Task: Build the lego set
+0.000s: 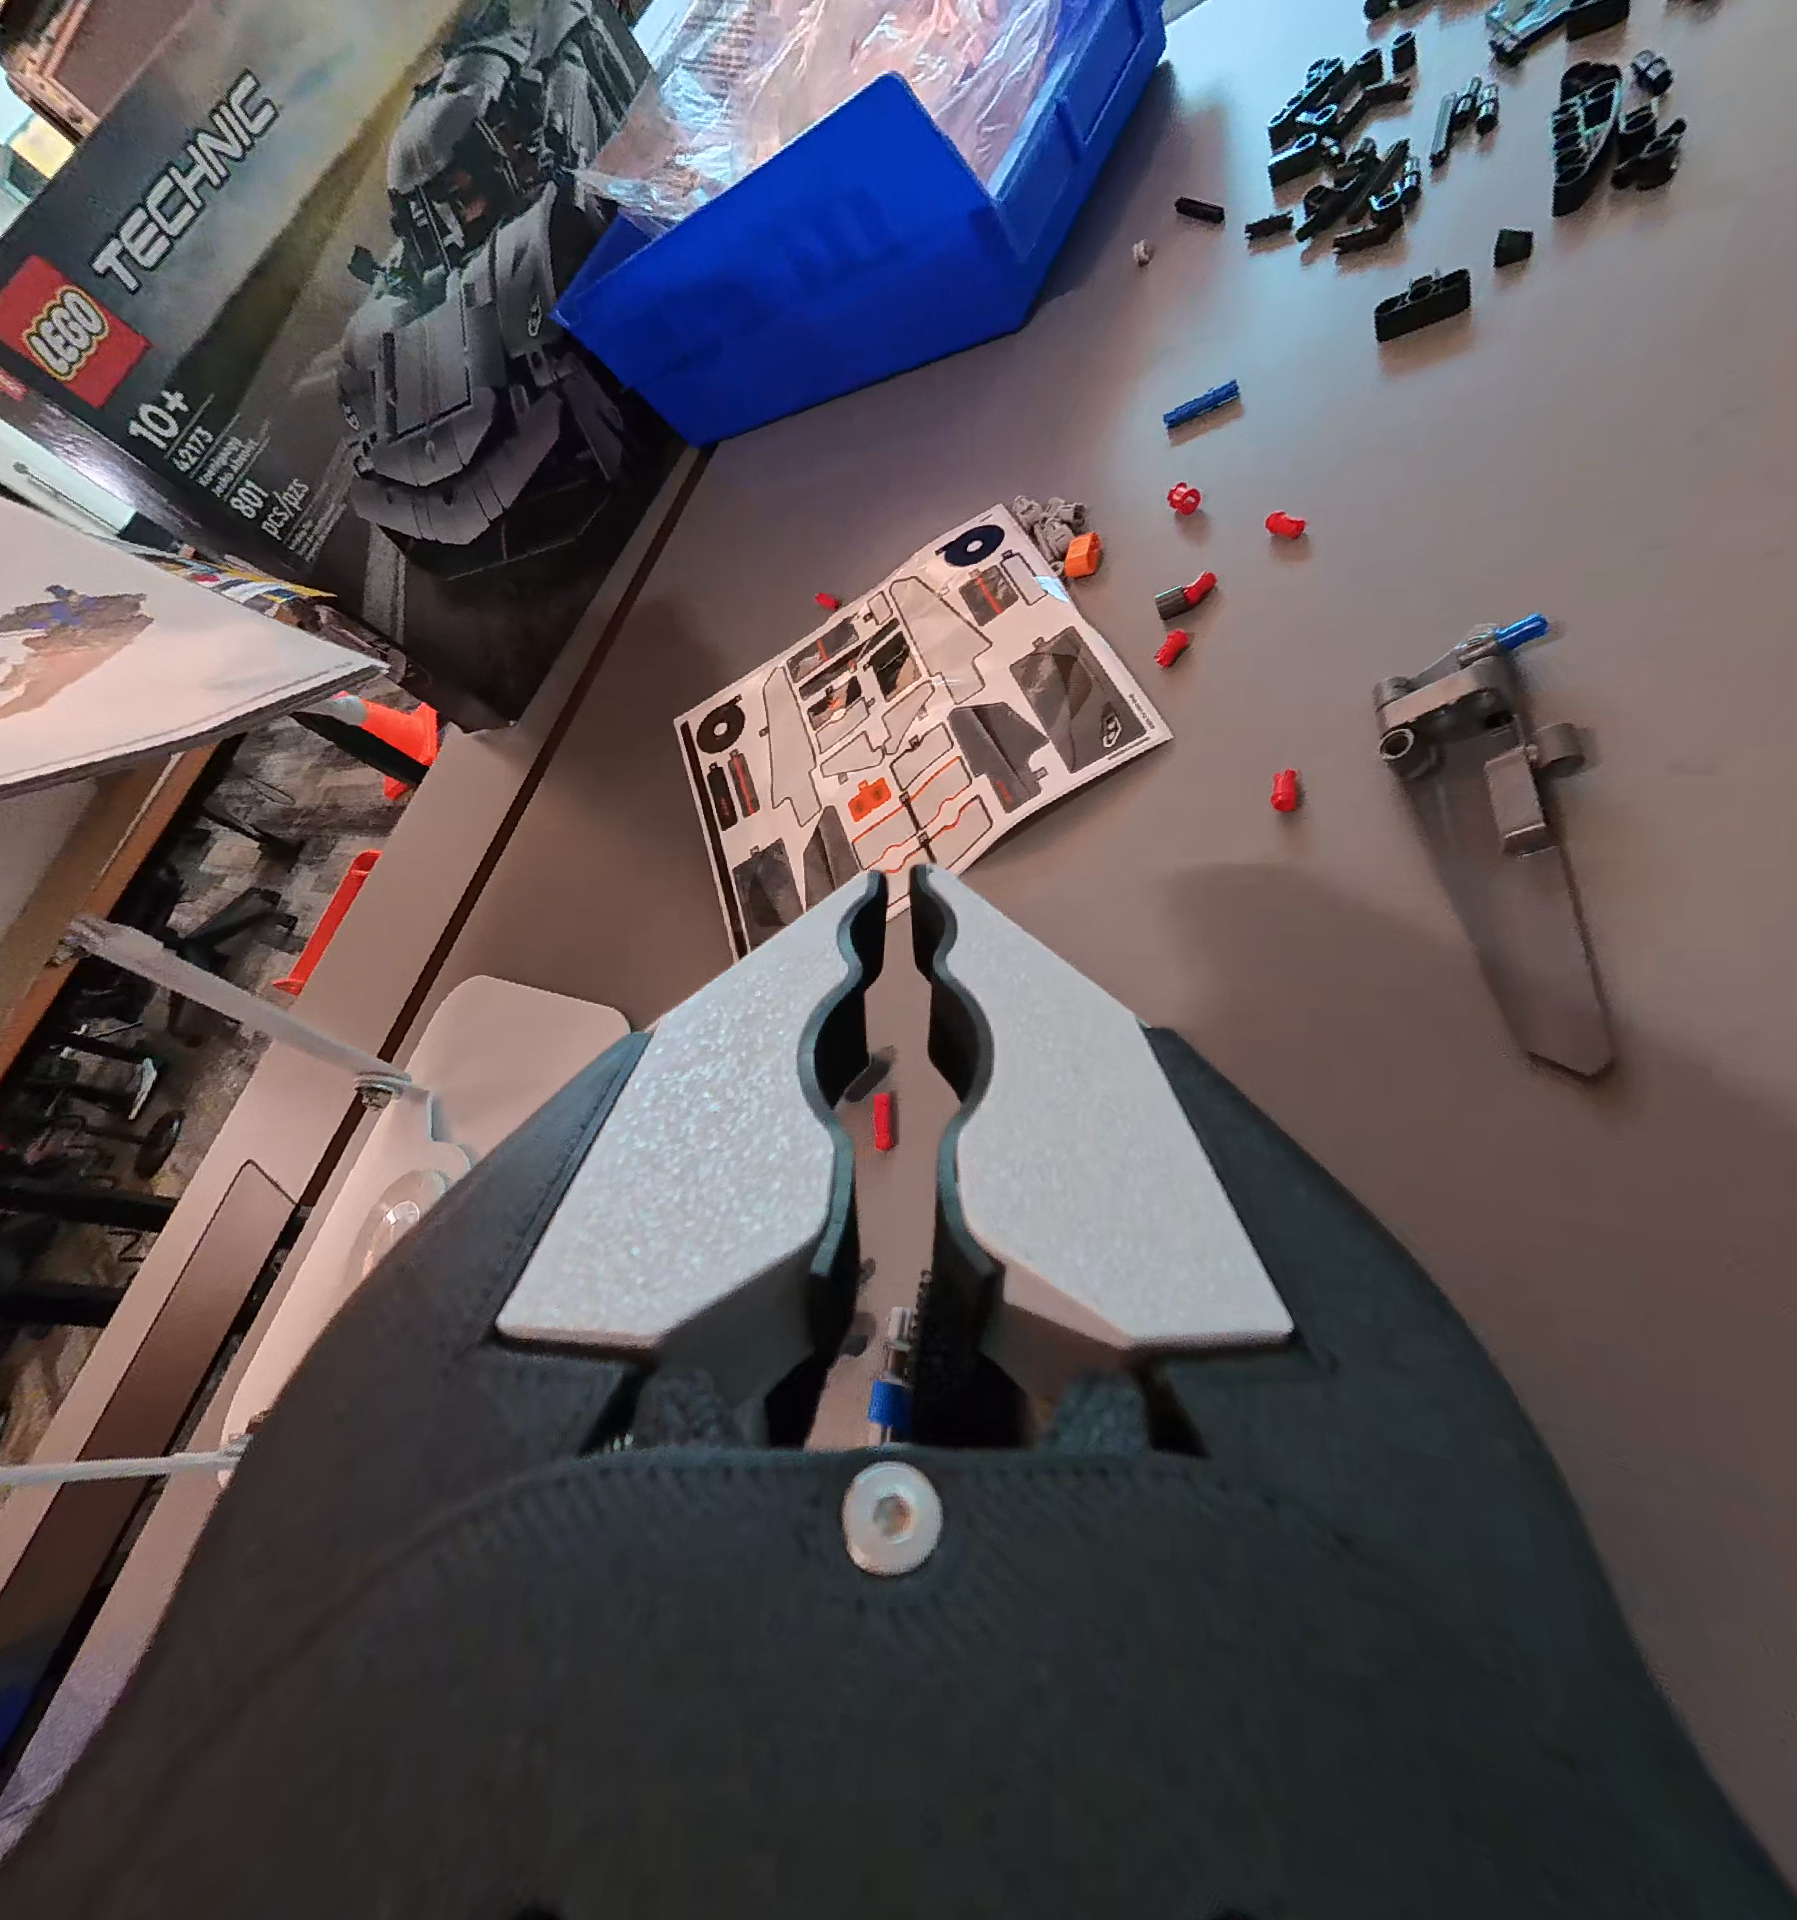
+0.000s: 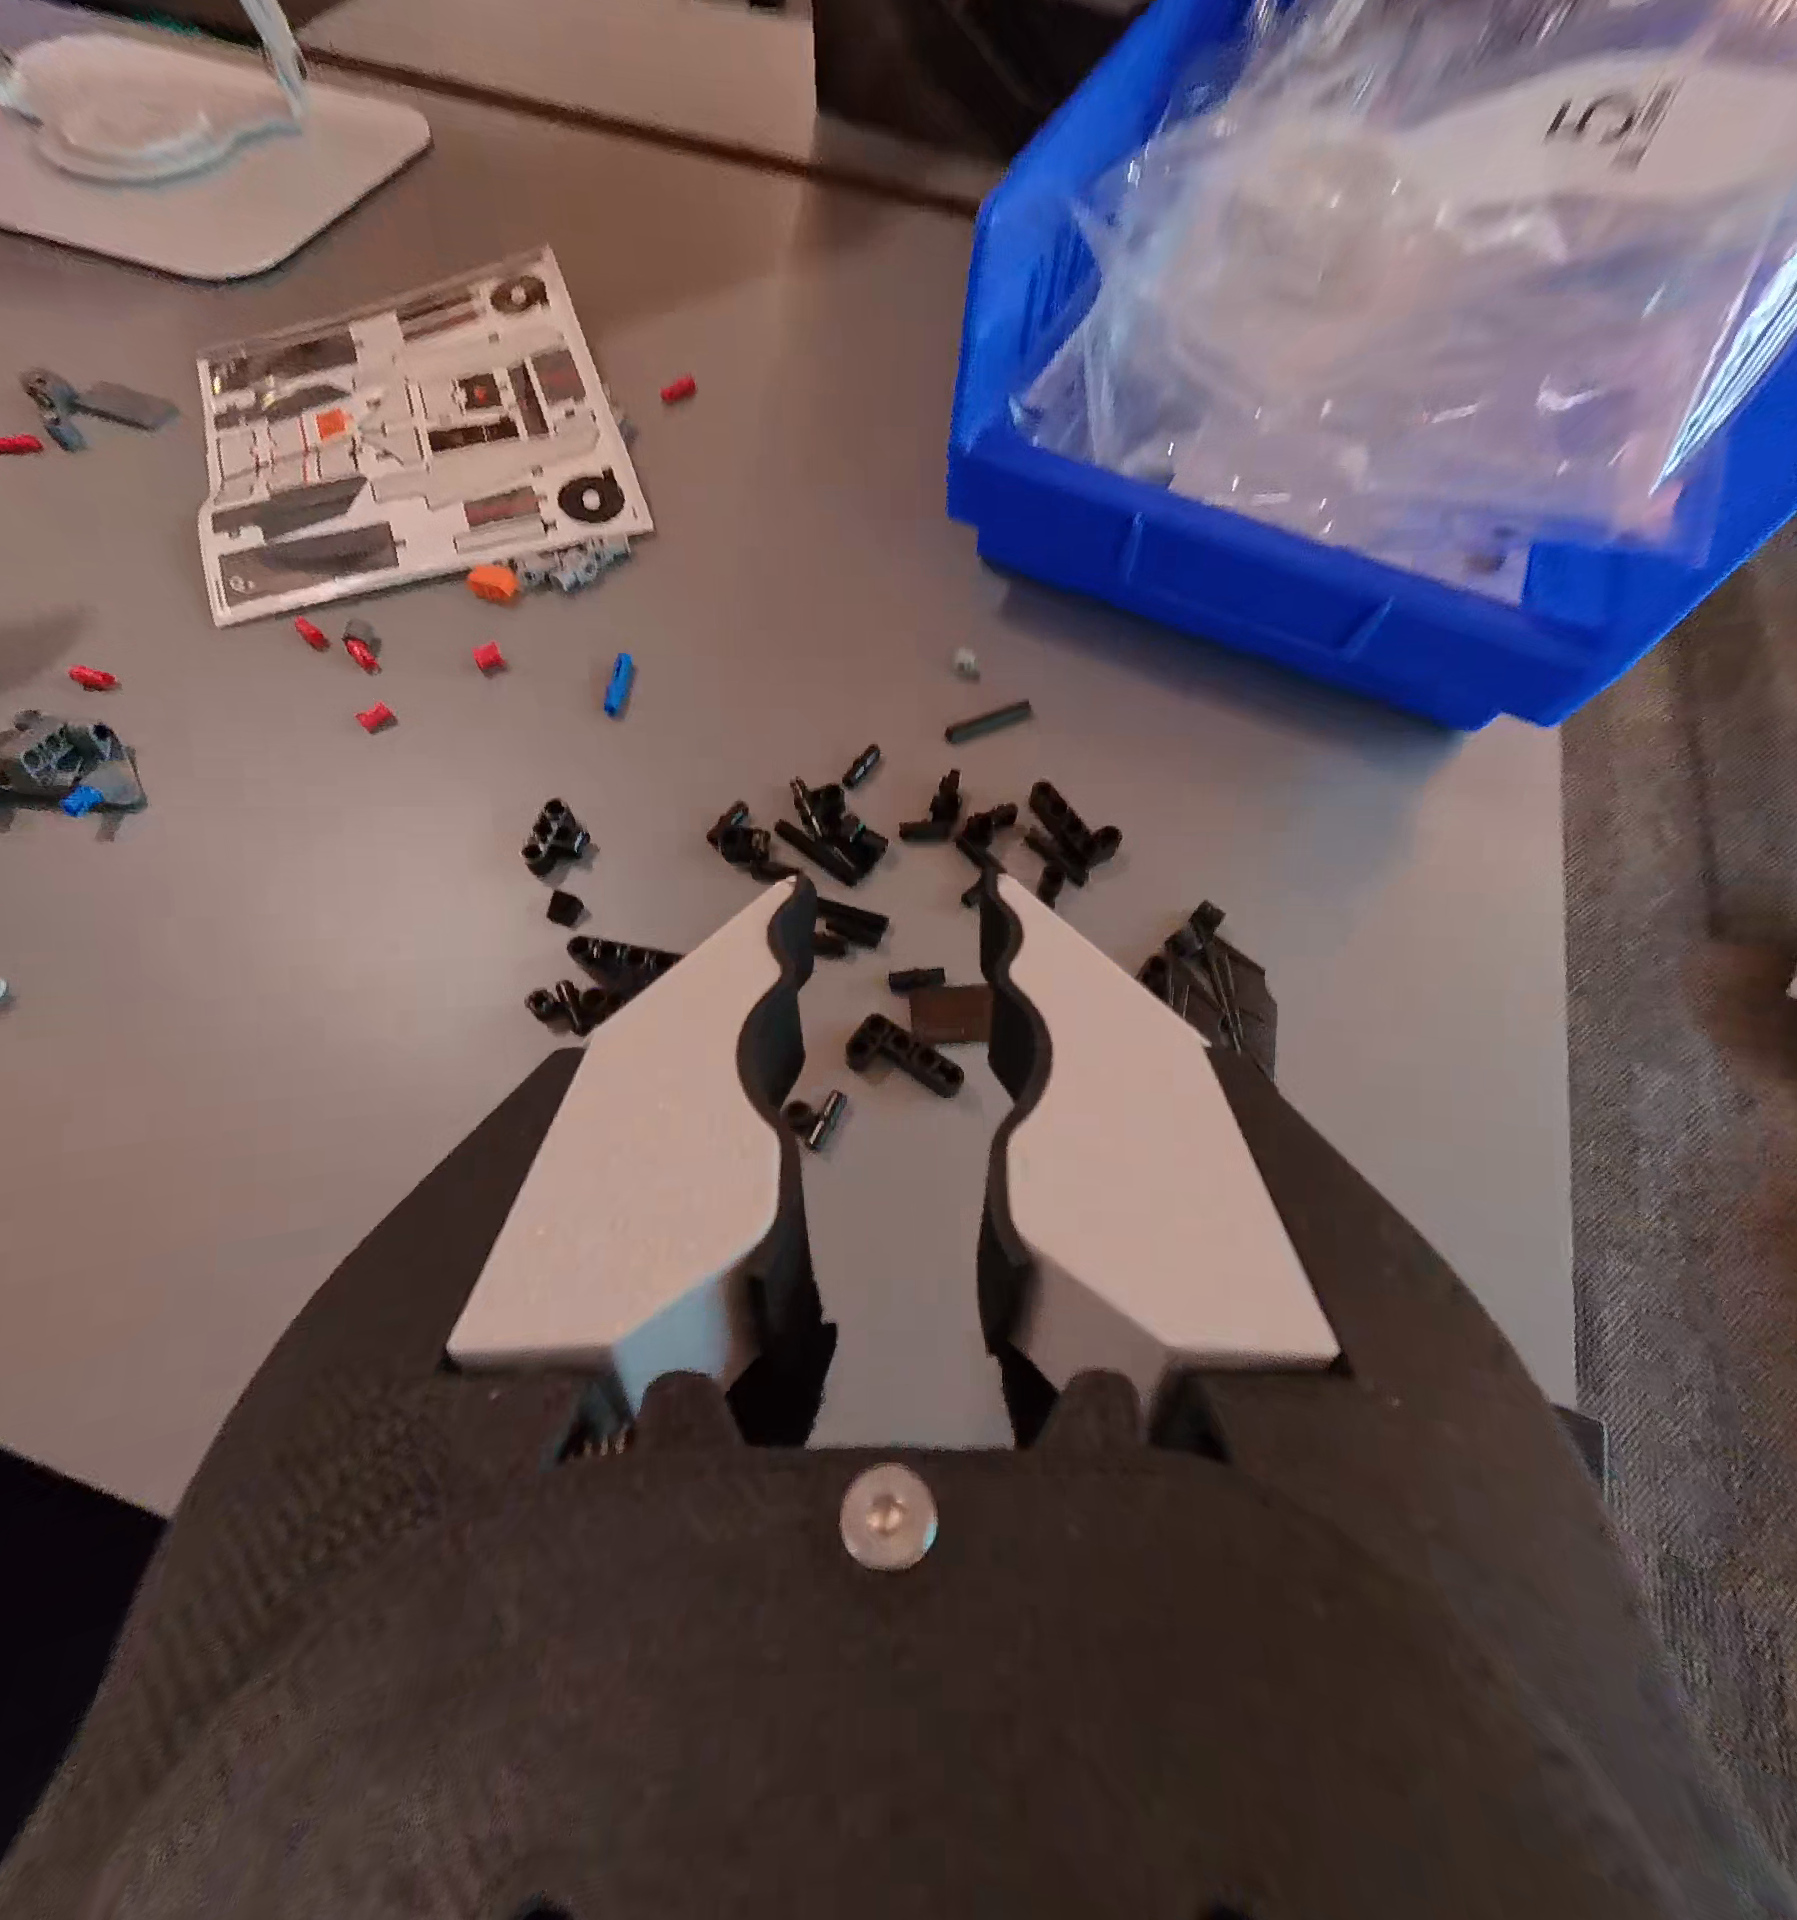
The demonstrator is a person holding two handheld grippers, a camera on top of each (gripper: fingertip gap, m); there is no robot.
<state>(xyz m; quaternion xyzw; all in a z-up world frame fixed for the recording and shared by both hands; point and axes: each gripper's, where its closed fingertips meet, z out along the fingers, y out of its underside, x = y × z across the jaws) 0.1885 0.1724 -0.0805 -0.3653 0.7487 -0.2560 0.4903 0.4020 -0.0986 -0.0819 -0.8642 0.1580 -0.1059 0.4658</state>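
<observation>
My left gripper (image 1: 899, 883) hovers over the grey table with its jaws nearly closed and nothing visibly held at the tips. Through the gap I see a red pin (image 1: 881, 1122) lying on the table. A partly built grey assembly (image 1: 1496, 810) with a blue pin lies to its right; it also shows in the right wrist view (image 2: 42, 769). My right gripper (image 2: 894, 888) is open and empty above a scatter of black pieces (image 2: 852, 831). These black pieces (image 1: 1445, 135) lie far right in the left view.
A sticker sheet (image 1: 925, 727) (image 2: 406, 436) lies flat, with an orange piece (image 2: 492, 582), red pins (image 2: 374, 717) and a blue pin (image 2: 618, 684) nearby. A blue bin (image 2: 1341, 582) holds plastic bags. The set's box (image 1: 302, 343) and an open booklet (image 1: 94, 665) stand left. The table edge (image 2: 1561, 1039) runs along the right. To the red pin (image 1: 881, 1122): left tips about 9 centimeters, right tips about 40 centimeters. It is also in sight in the right wrist view (image 2: 16, 438).
</observation>
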